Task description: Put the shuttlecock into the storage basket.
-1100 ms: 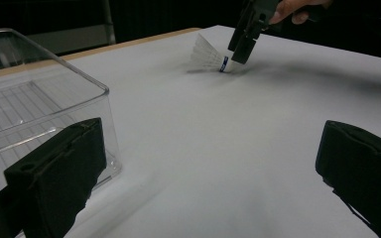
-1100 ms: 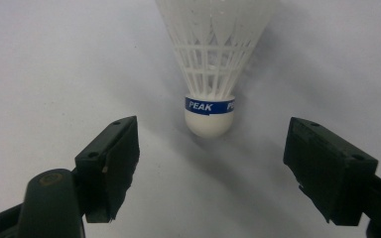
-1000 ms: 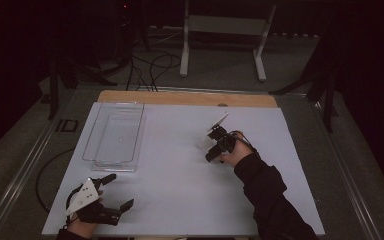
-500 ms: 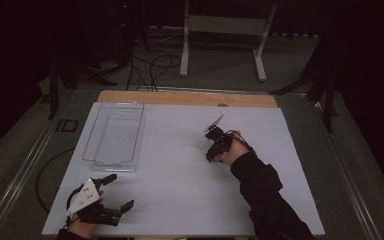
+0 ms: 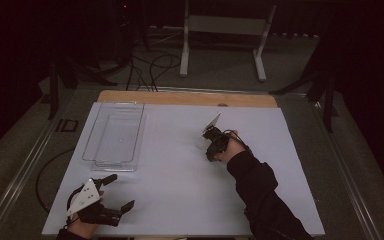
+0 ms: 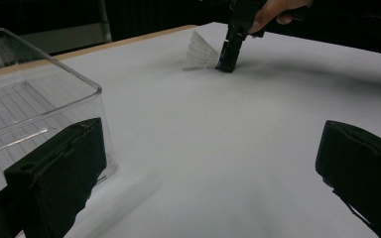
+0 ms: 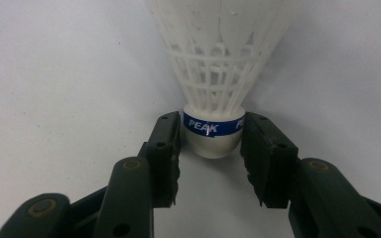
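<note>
White tabletop carries a clear tray at far left. Left gripper rests near the front edge, fingers spread, nothing between them. Right gripper, fingers just closing, clamps the shuttlecock mid-tabletop at its blue-banded cork; right gripper view alone reads "PEAK".

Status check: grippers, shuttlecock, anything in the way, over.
Right gripper jaws just closing, pads now on shuttlecock cork at its blue band. Left gripper open, empty, at the near table edge. Clear bin off to the side; nothing blocking.
</note>
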A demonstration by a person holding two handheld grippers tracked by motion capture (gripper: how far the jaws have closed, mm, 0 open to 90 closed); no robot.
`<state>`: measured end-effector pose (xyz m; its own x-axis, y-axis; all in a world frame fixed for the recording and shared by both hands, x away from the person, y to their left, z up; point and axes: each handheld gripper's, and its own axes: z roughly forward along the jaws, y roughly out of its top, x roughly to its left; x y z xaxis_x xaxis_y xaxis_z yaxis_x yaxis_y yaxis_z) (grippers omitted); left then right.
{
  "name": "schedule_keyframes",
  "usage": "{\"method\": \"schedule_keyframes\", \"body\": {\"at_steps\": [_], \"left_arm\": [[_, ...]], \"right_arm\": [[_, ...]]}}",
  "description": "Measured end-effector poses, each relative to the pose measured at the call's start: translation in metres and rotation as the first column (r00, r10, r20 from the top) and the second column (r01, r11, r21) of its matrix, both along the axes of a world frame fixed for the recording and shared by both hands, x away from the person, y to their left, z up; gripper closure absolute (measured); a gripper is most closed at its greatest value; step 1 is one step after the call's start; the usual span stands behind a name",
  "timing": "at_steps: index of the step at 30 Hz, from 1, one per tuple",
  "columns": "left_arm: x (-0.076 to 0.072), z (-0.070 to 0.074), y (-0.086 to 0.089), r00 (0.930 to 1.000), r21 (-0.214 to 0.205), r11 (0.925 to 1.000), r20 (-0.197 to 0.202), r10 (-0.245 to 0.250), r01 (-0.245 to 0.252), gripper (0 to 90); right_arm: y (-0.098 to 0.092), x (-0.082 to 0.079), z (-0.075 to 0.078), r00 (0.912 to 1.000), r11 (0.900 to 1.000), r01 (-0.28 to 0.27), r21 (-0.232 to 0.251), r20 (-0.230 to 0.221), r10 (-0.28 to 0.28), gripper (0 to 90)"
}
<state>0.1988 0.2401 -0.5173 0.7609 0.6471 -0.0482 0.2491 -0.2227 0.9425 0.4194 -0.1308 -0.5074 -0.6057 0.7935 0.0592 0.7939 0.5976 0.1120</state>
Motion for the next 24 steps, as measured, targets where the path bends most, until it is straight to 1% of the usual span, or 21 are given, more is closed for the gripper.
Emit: {"method": "schedule_keyframes", "body": {"at_steps": [1,3,4,7,8,9,12,14,16,17,20,21,22,24], "left_arm": [[-0.0001,0.0001,-0.0001,1.0,0.001,1.0,0.0,0.0,0.0,0.0],[-0.0001,0.0,-0.0002,1.0,0.001,1.0,0.0,-0.002,0.002,0.0],[-0.0001,0.0001,-0.0003,1.0,0.002,1.0,0.0,-0.002,0.002,0.0],[-0.0001,0.0001,-0.0003,1.0,0.003,1.0,0.0,-0.002,0.002,0.0],[-0.0001,0.0001,-0.0003,1.0,0.003,1.0,0.0,-0.002,0.002,0.0],[0.0,0.0,-0.0003,1.0,0.002,1.0,-0.001,-0.002,0.002,0.0],[0.0001,-0.0001,-0.0004,1.0,0.004,1.0,-0.001,-0.003,0.003,0.0],[0.0,-0.0003,-0.0006,1.0,0.002,1.0,-0.004,-0.002,0.002,0.0],[0.0,-0.0003,-0.0006,1.0,0.002,1.0,-0.004,-0.003,0.003,0.0],[0.0,-0.0003,-0.0006,1.0,0.002,1.0,-0.004,-0.002,0.002,0.0],[0.0001,-0.0003,-0.0004,1.0,0.001,1.0,-0.003,-0.002,0.002,0.0],[0.0002,-0.0003,-0.0004,1.0,0.001,1.0,-0.004,-0.002,0.002,0.0],[0.0002,-0.0003,-0.0004,1.0,0.002,1.0,-0.004,-0.003,0.003,0.0],[0.0001,-0.0004,-0.0006,1.0,0.002,1.0,-0.004,-0.003,0.003,0.0]], "right_arm": [[0.0005,0.0,0.0001,1.0,1.0,-0.001,0.003,-0.004,0.001,62.1],[0.0011,-0.0001,0.0,1.0,1.0,-0.006,0.004,-0.005,0.006,62.1],[0.0023,-0.0001,0.0001,0.9999,0.9999,-0.01,-0.005,-0.006,0.01,63.6],[0.0035,0.0001,0.0004,0.9999,0.9998,-0.009,-0.015,-0.01,0.009,63.9],[0.0035,0.0001,0.0004,0.9999,0.9998,-0.009,-0.015,-0.01,0.009,63.9],[0.003,0.001,-0.0001,0.9997,0.9996,-0.023,-0.014,-0.009,0.023,64.5],[0.0034,0.0014,-0.0002,0.9997,0.9997,-0.021,-0.015,-0.012,0.021,64.8],[0.0046,0.0012,0.0,0.9997,0.9994,-0.023,-0.027,-0.011,0.023,65.1],[0.0054,0.0017,0.0002,0.9995,0.999,-0.029,-0.035,-0.015,0.029,65.5],[0.0056,0.0021,0.0004,0.9995,0.999,-0.024,-0.037,-0.02,0.023,65.8],[0.005,0.003,0.0009,0.9989,0.9992,-0.03,-0.027,-0.037,0.029,66.1],[0.0044,0.0029,0.0015,0.9987,0.999,-0.038,-0.026,-0.034,0.037,66.1],[0.0036,0.0028,0.0023,0.9989,0.9989,-0.041,-0.02,-0.022,0.041,66.1],[0.0023,0.0031,0.0056,0.9995,0.9992,-0.028,-0.028,-0.011,0.028,66.1]]}}
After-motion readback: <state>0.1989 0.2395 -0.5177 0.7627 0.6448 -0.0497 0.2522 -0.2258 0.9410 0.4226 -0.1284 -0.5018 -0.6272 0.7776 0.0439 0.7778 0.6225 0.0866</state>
